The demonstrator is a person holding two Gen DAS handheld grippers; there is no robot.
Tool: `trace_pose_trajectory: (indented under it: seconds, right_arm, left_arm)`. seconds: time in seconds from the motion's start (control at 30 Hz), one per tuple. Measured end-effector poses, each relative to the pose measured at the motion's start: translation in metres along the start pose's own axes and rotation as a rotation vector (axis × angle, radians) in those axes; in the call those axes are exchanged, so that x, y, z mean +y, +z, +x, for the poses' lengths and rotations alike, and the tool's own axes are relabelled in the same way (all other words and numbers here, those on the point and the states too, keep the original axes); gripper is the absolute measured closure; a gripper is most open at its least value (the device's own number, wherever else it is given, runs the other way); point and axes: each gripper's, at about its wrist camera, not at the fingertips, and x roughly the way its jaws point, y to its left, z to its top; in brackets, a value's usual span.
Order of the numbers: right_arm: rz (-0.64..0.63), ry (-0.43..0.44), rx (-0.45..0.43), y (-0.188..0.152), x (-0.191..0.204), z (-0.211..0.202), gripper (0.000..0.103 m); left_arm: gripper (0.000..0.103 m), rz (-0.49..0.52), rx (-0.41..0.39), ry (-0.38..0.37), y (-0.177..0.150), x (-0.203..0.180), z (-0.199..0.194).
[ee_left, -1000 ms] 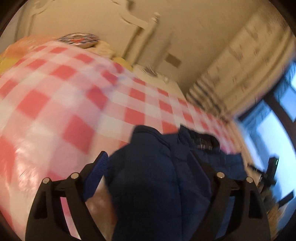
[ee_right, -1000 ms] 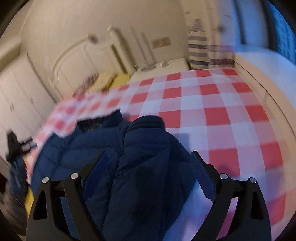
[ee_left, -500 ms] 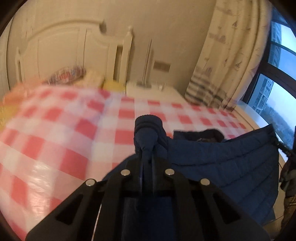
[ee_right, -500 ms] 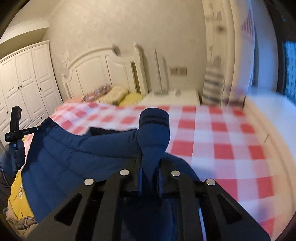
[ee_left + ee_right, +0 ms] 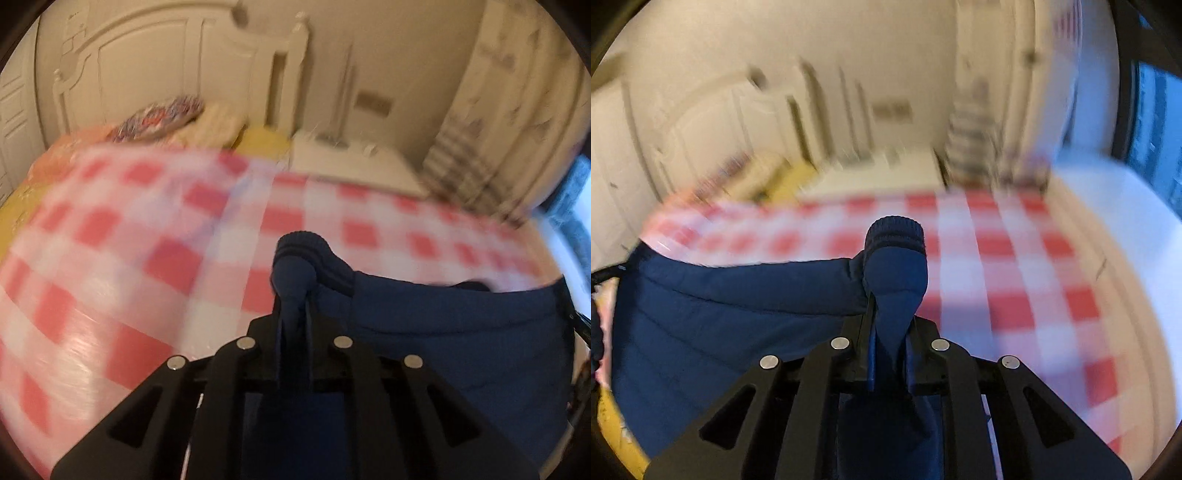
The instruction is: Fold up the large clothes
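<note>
A navy quilted jacket (image 5: pixel 461 332) hangs stretched between my two grippers above the red-and-white checked bed cover (image 5: pixel 110 240). My left gripper (image 5: pixel 293 314) is shut on one sleeve cuff (image 5: pixel 299 251), whose ribbed end sticks up past the fingertips. My right gripper (image 5: pixel 890 317) is shut on the other sleeve cuff (image 5: pixel 895 236). In the right wrist view the jacket body (image 5: pixel 720 314) spreads to the left, over the checked cover (image 5: pixel 1015 277). Both views are motion-blurred.
A white headboard (image 5: pixel 147 66) and pillows (image 5: pixel 166 114) lie at the far end of the bed. A white nightstand (image 5: pixel 351 158) and striped curtains (image 5: pixel 498 110) stand beyond. A white window ledge (image 5: pixel 1126 229) runs along the right.
Both grippers were open over the sleeves a second ago, then closed on the cuffs. Both have since lifted the jacket; the views now tilt down toward the bed and are blurred.
</note>
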Motion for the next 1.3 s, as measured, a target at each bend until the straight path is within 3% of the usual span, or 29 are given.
trace_pose_trajectory:
  seconds: [0.07,0.17,0.23,0.3,0.4,0.43,0.5,0.53,0.57,0.67,0.73,0.77,0.8,0.9,1.0,1.1,1.3]
  right_arm:
    - [0.071,0.032,0.043,-0.017,-0.011,0.026,0.088]
    - [0.088,0.042,0.045,-0.017,-0.017,0.026,0.088]
    - [0.116,0.062,0.05,-0.017,-0.024,0.025,0.086]
    - [0.174,0.097,0.059,-0.018,-0.033,0.022,0.084]
    - [0.241,0.127,0.059,-0.016,-0.038,0.009,0.078]
    - [0.255,0.128,0.048,-0.014,-0.04,0.001,0.071]
    - [0.247,0.129,-0.018,-0.004,-0.033,-0.024,0.022]
    - [0.234,0.136,-0.058,0.001,-0.028,-0.035,0.011]
    - [0.216,0.142,-0.095,0.005,-0.022,-0.045,0.006]
    - [0.086,0.096,-0.204,0.021,0.017,-0.076,0.006]
    - [-0.018,0.06,-0.226,0.027,0.047,-0.079,0.008]
    - [-0.075,0.043,-0.221,0.028,0.064,-0.075,0.018]
    - [-0.139,0.031,-0.195,0.027,0.086,-0.066,0.027]
    - [-0.234,0.063,-0.123,0.02,0.127,-0.032,0.035]
    - [-0.308,-0.023,0.001,0.004,0.147,0.016,0.039]
    - [-0.308,-0.025,0.071,-0.007,0.149,0.04,0.039]
    - [-0.299,-0.018,0.107,-0.01,0.144,0.05,0.038]
  left_arm:
    - [0.085,-0.005,0.06,0.024,-0.019,0.001,0.036]
    - [0.078,-0.01,0.058,0.054,-0.02,0.004,0.04]
    - [0.056,-0.028,0.063,0.091,-0.018,0.009,0.04]
    - [0.043,-0.076,0.06,0.111,-0.018,0.016,0.038]
    - [0.031,-0.119,-0.031,0.146,-0.015,0.024,0.013]
    - [0.027,-0.113,-0.095,0.171,-0.013,0.021,-0.004]
    - [0.017,-0.088,-0.184,0.188,-0.006,0.011,-0.029]
    - [0.013,-0.069,-0.223,0.184,-0.002,0.003,-0.044]
    - [0.012,-0.053,-0.243,0.171,0.002,-0.005,-0.053]
    - [0.004,0.009,-0.28,0.122,0.01,-0.038,-0.075]
    - [0.002,0.059,-0.278,0.116,0.011,-0.063,-0.076]
    - [0.002,0.084,-0.271,0.116,0.011,-0.075,-0.073]
    - [0.002,0.105,-0.258,0.123,0.009,-0.088,-0.066]
    - [0.002,0.126,-0.189,0.118,0.002,-0.109,-0.038]
    - [0.002,0.196,-0.104,0.168,-0.017,-0.132,0.005]
    - [0.002,0.227,0.032,0.195,-0.028,-0.135,0.041]
    - [0.002,0.209,0.029,0.183,-0.037,-0.128,0.05]
